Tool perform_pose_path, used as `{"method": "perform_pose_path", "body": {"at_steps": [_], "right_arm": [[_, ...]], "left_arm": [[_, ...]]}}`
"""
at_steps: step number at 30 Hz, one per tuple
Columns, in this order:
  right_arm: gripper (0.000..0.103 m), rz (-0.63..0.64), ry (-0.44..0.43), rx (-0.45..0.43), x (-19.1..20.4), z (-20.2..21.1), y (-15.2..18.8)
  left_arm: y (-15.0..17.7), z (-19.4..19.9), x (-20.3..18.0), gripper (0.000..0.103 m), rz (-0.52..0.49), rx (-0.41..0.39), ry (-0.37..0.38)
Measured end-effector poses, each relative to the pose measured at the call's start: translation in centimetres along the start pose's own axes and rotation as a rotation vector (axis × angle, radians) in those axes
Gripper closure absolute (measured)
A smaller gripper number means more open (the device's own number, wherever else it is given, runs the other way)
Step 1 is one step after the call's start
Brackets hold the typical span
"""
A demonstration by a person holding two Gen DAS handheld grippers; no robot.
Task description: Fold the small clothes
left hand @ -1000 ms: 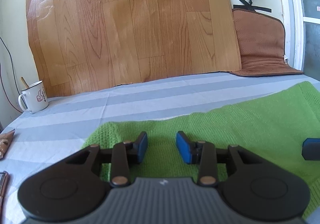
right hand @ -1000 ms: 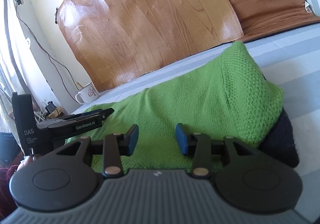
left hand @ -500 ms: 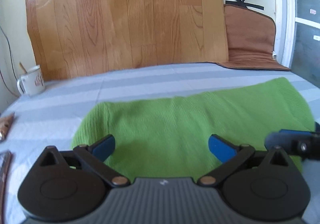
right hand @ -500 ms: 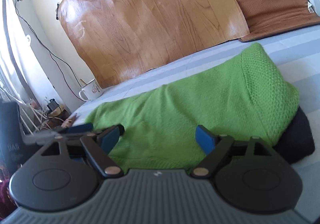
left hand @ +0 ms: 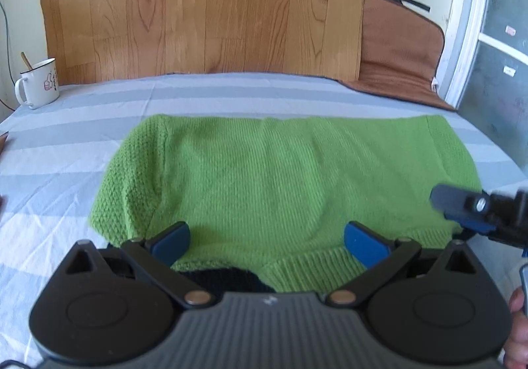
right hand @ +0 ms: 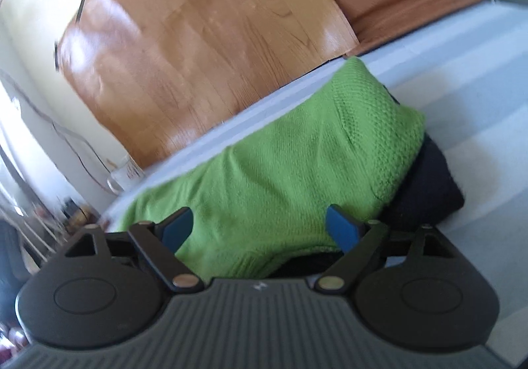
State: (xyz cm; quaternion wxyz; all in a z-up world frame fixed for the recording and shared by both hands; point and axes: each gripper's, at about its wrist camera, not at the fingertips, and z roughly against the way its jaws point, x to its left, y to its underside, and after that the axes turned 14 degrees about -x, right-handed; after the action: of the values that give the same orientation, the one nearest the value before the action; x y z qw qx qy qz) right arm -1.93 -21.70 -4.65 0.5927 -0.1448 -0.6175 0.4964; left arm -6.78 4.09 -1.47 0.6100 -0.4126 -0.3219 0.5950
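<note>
Nearest the left wrist camera, the left gripper point(left hand: 267, 238) stood with its jaws spread as wide as they go, having just been opening; the green sweater point(left hand: 274, 177) lay below and between the blue pads point(left hand: 363, 242), but they pressed on nothing. The right gripper point(right hand: 260, 227) hung at the sweater's near hem, jaws also wide and just opened further, gripping nothing; its tip showed at the sweater's right edge in the left view.

The sweater lay folded into a broad band on the striped blue sheet point(left hand: 66, 171), its ribbed hem point(left hand: 313, 266) nearest the grippers. A dark garment point(right hand: 425, 184) poked out from under the sweater's right end and near edge.

The step in hand appeared to be letting go after a fold and lining up the next one. To do it well, both grippers would probably need to take matching corners of the sweater alone, leaving the dark piece beneath, and carry the edge over evenly so the band stays square.

Beyond the sweater's far left corner stood a white mug point(left hand: 38, 83). Behind the sweater, a wood-patterned board point(left hand: 204, 6) leaned on the wall, with a brown mat point(left hand: 399, 49) to its right.
</note>
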Motion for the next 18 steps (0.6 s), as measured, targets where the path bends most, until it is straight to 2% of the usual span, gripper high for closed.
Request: {"method": "perform_pose_path", "body": {"at_steps": [4, 18], "right_arm": [[0.0, -0.095, -0.044, -0.014, -0.8, 0.2, -0.2], [0.0, -0.167, -0.077, -0.038, -1.4, 0.5, -0.1]], "left_arm": [[0.0, -0.3, 0.9, 0.0, 0.049, 0.024, 0.023], [0.0, -0.4, 0.9, 0.0, 0.054, 0.027, 0.026]]}}
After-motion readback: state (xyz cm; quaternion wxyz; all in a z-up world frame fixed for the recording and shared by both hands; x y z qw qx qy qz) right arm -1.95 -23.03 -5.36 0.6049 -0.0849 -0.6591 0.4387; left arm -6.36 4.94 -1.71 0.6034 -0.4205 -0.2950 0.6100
